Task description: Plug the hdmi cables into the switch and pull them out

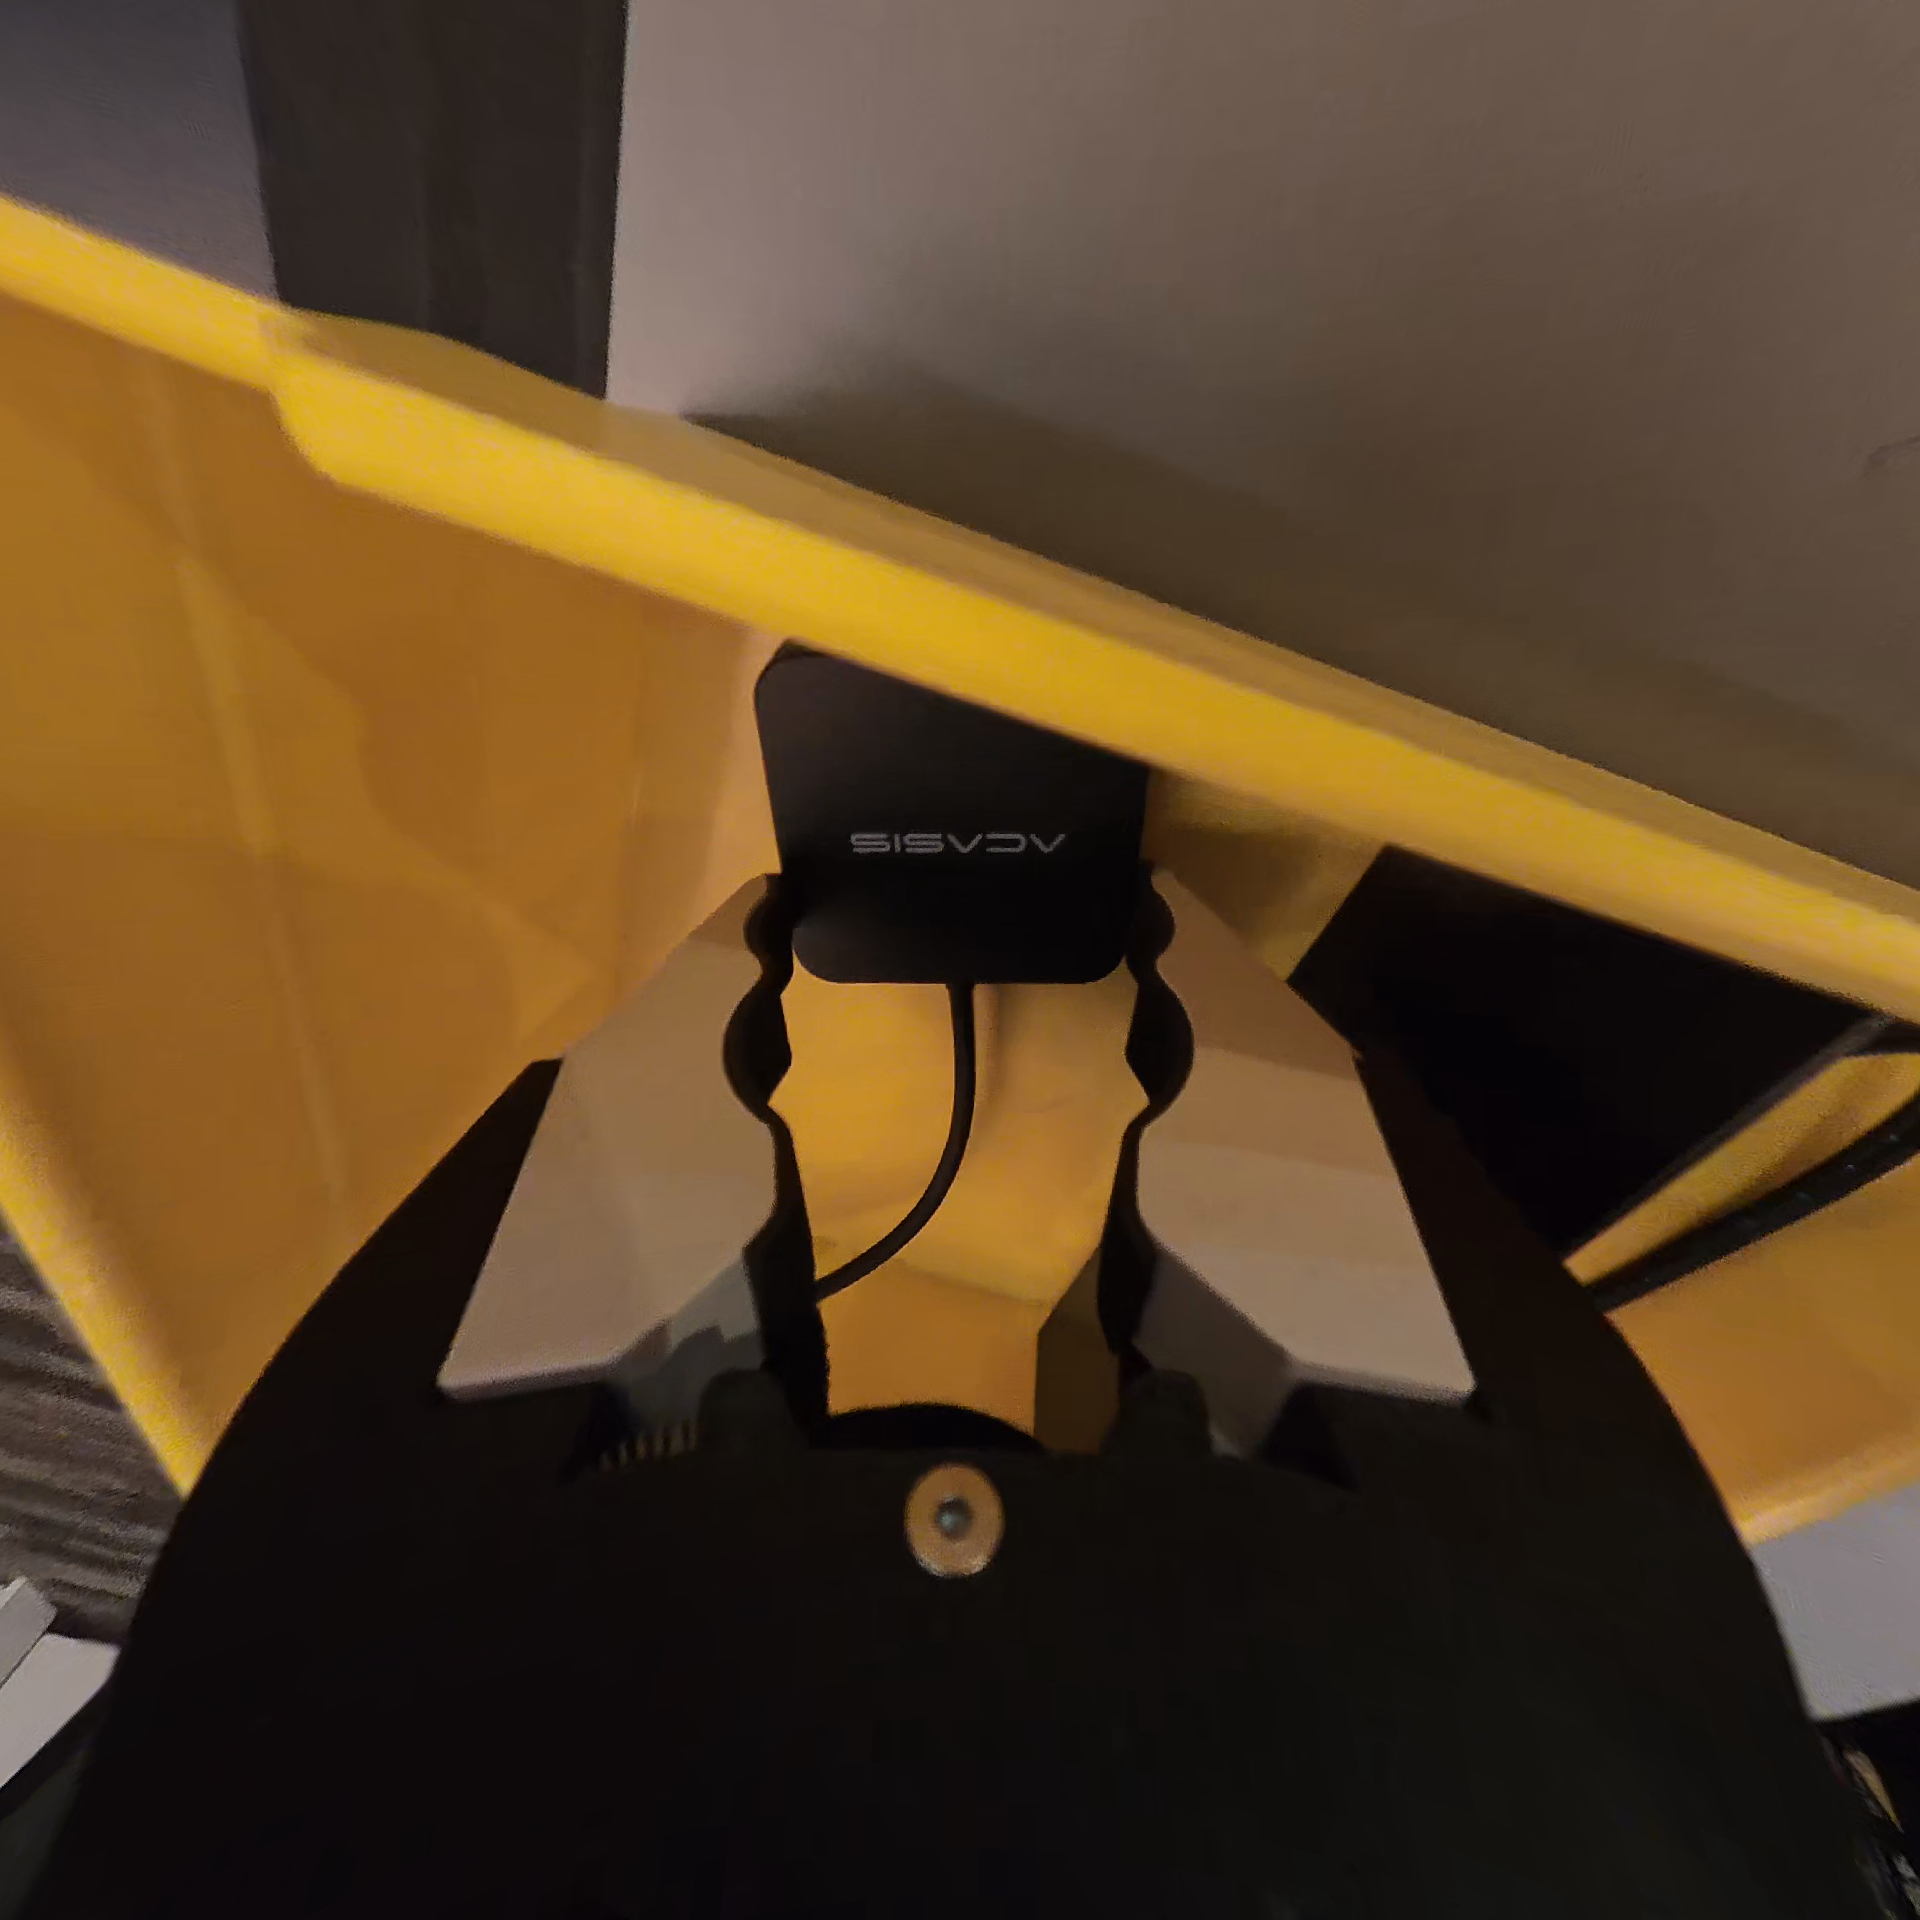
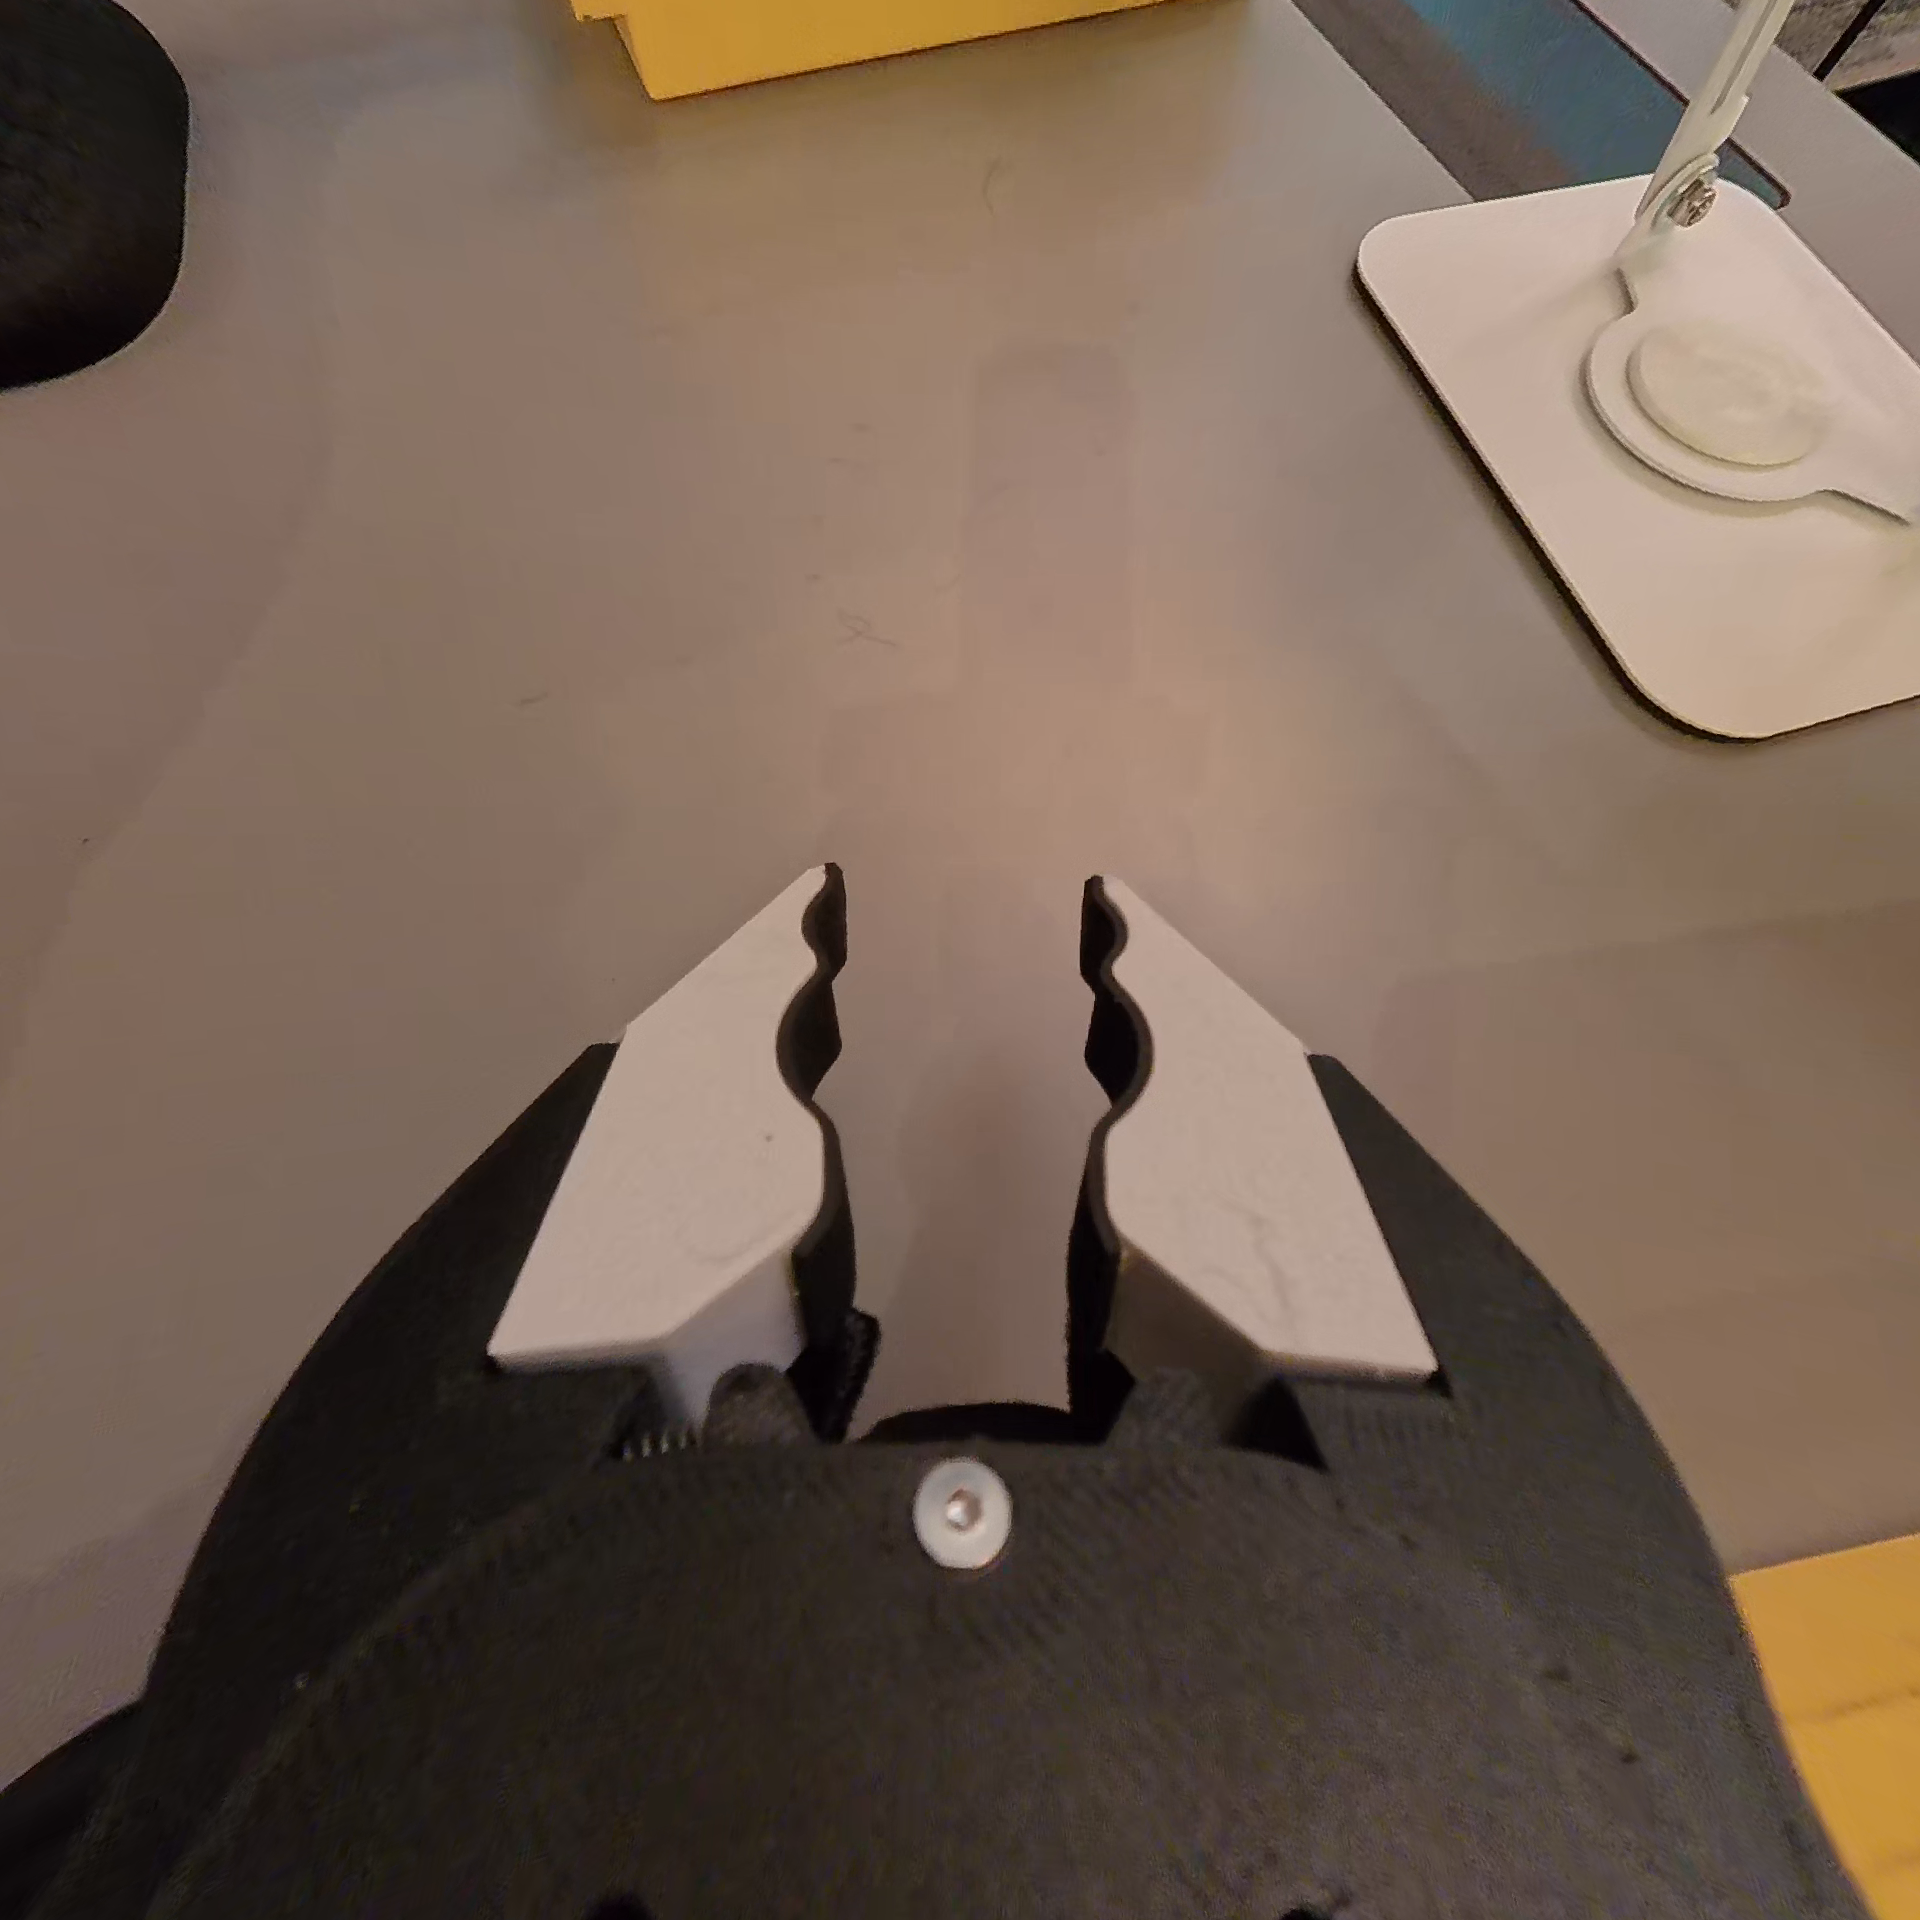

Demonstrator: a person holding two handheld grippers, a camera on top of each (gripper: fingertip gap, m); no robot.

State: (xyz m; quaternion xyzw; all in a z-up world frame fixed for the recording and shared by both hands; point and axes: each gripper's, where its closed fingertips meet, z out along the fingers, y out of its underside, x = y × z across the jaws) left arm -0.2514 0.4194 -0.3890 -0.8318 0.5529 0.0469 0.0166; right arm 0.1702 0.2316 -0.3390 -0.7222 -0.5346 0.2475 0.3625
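Observation:
In the left wrist view a small black square switch (image 1: 951, 821) with a thin black lead (image 1: 951, 1143) trailing toward the camera sits between my left gripper's (image 1: 961, 914) fingertips. The jaws press on its two sides and hold it inside a yellow bin, just under the bin's rim (image 1: 935, 613). The switch's far end is hidden by the rim, so no ports show. My right gripper (image 2: 961, 894) is open and empty, hovering over the bare grey table (image 2: 623, 571). No HDMI plug is clearly visible in either view.
A white flat stand base (image 2: 1662, 468) with a slanted metal arm is at the right of the table. A black rounded object (image 2: 73, 187) lies at far left. A yellow box (image 2: 883, 42) sits at the far edge. Another yellow bin part (image 1: 1766, 1351) lies right of the left gripper. The grippers' ends are close to 45 cm from one another.

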